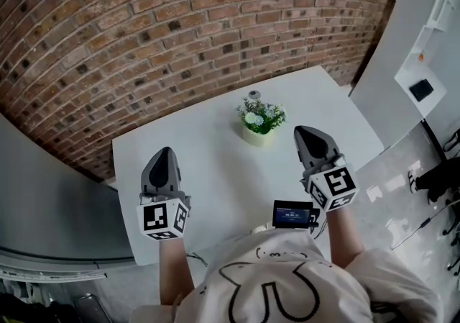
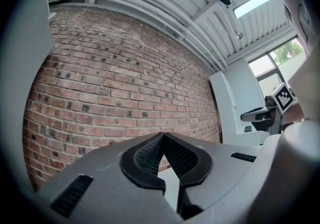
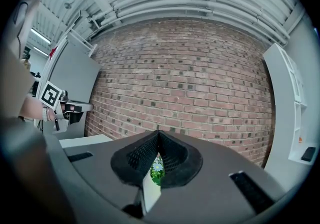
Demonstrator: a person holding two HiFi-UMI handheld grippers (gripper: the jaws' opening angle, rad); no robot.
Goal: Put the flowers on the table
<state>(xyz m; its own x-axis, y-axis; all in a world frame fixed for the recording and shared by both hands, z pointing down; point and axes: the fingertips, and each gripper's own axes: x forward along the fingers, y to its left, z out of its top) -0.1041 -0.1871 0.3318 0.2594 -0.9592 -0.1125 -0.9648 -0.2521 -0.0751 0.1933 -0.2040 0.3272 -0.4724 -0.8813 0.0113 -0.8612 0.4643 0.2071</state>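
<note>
A small pot of white flowers and green leaves [image 1: 260, 120] stands on the white table [image 1: 208, 149], right of its middle. My right gripper [image 1: 302, 131] hangs just right of the pot, shut and empty. In the right gripper view the jaws meet [image 3: 158, 134], and the flowers [image 3: 157, 170] show through the slit below them. My left gripper [image 1: 164, 151] is over the table's left part, well apart from the pot. It is shut with nothing in it, tips touching in the left gripper view [image 2: 163, 135].
A brick wall [image 1: 144, 19] runs behind the table. A white shelf unit [image 1: 424, 48] stands at the right, a grey panel [image 1: 43, 192] at the left. A small black screen device [image 1: 292, 214] sits at the near table edge. A small grey object [image 1: 254, 94] lies behind the pot.
</note>
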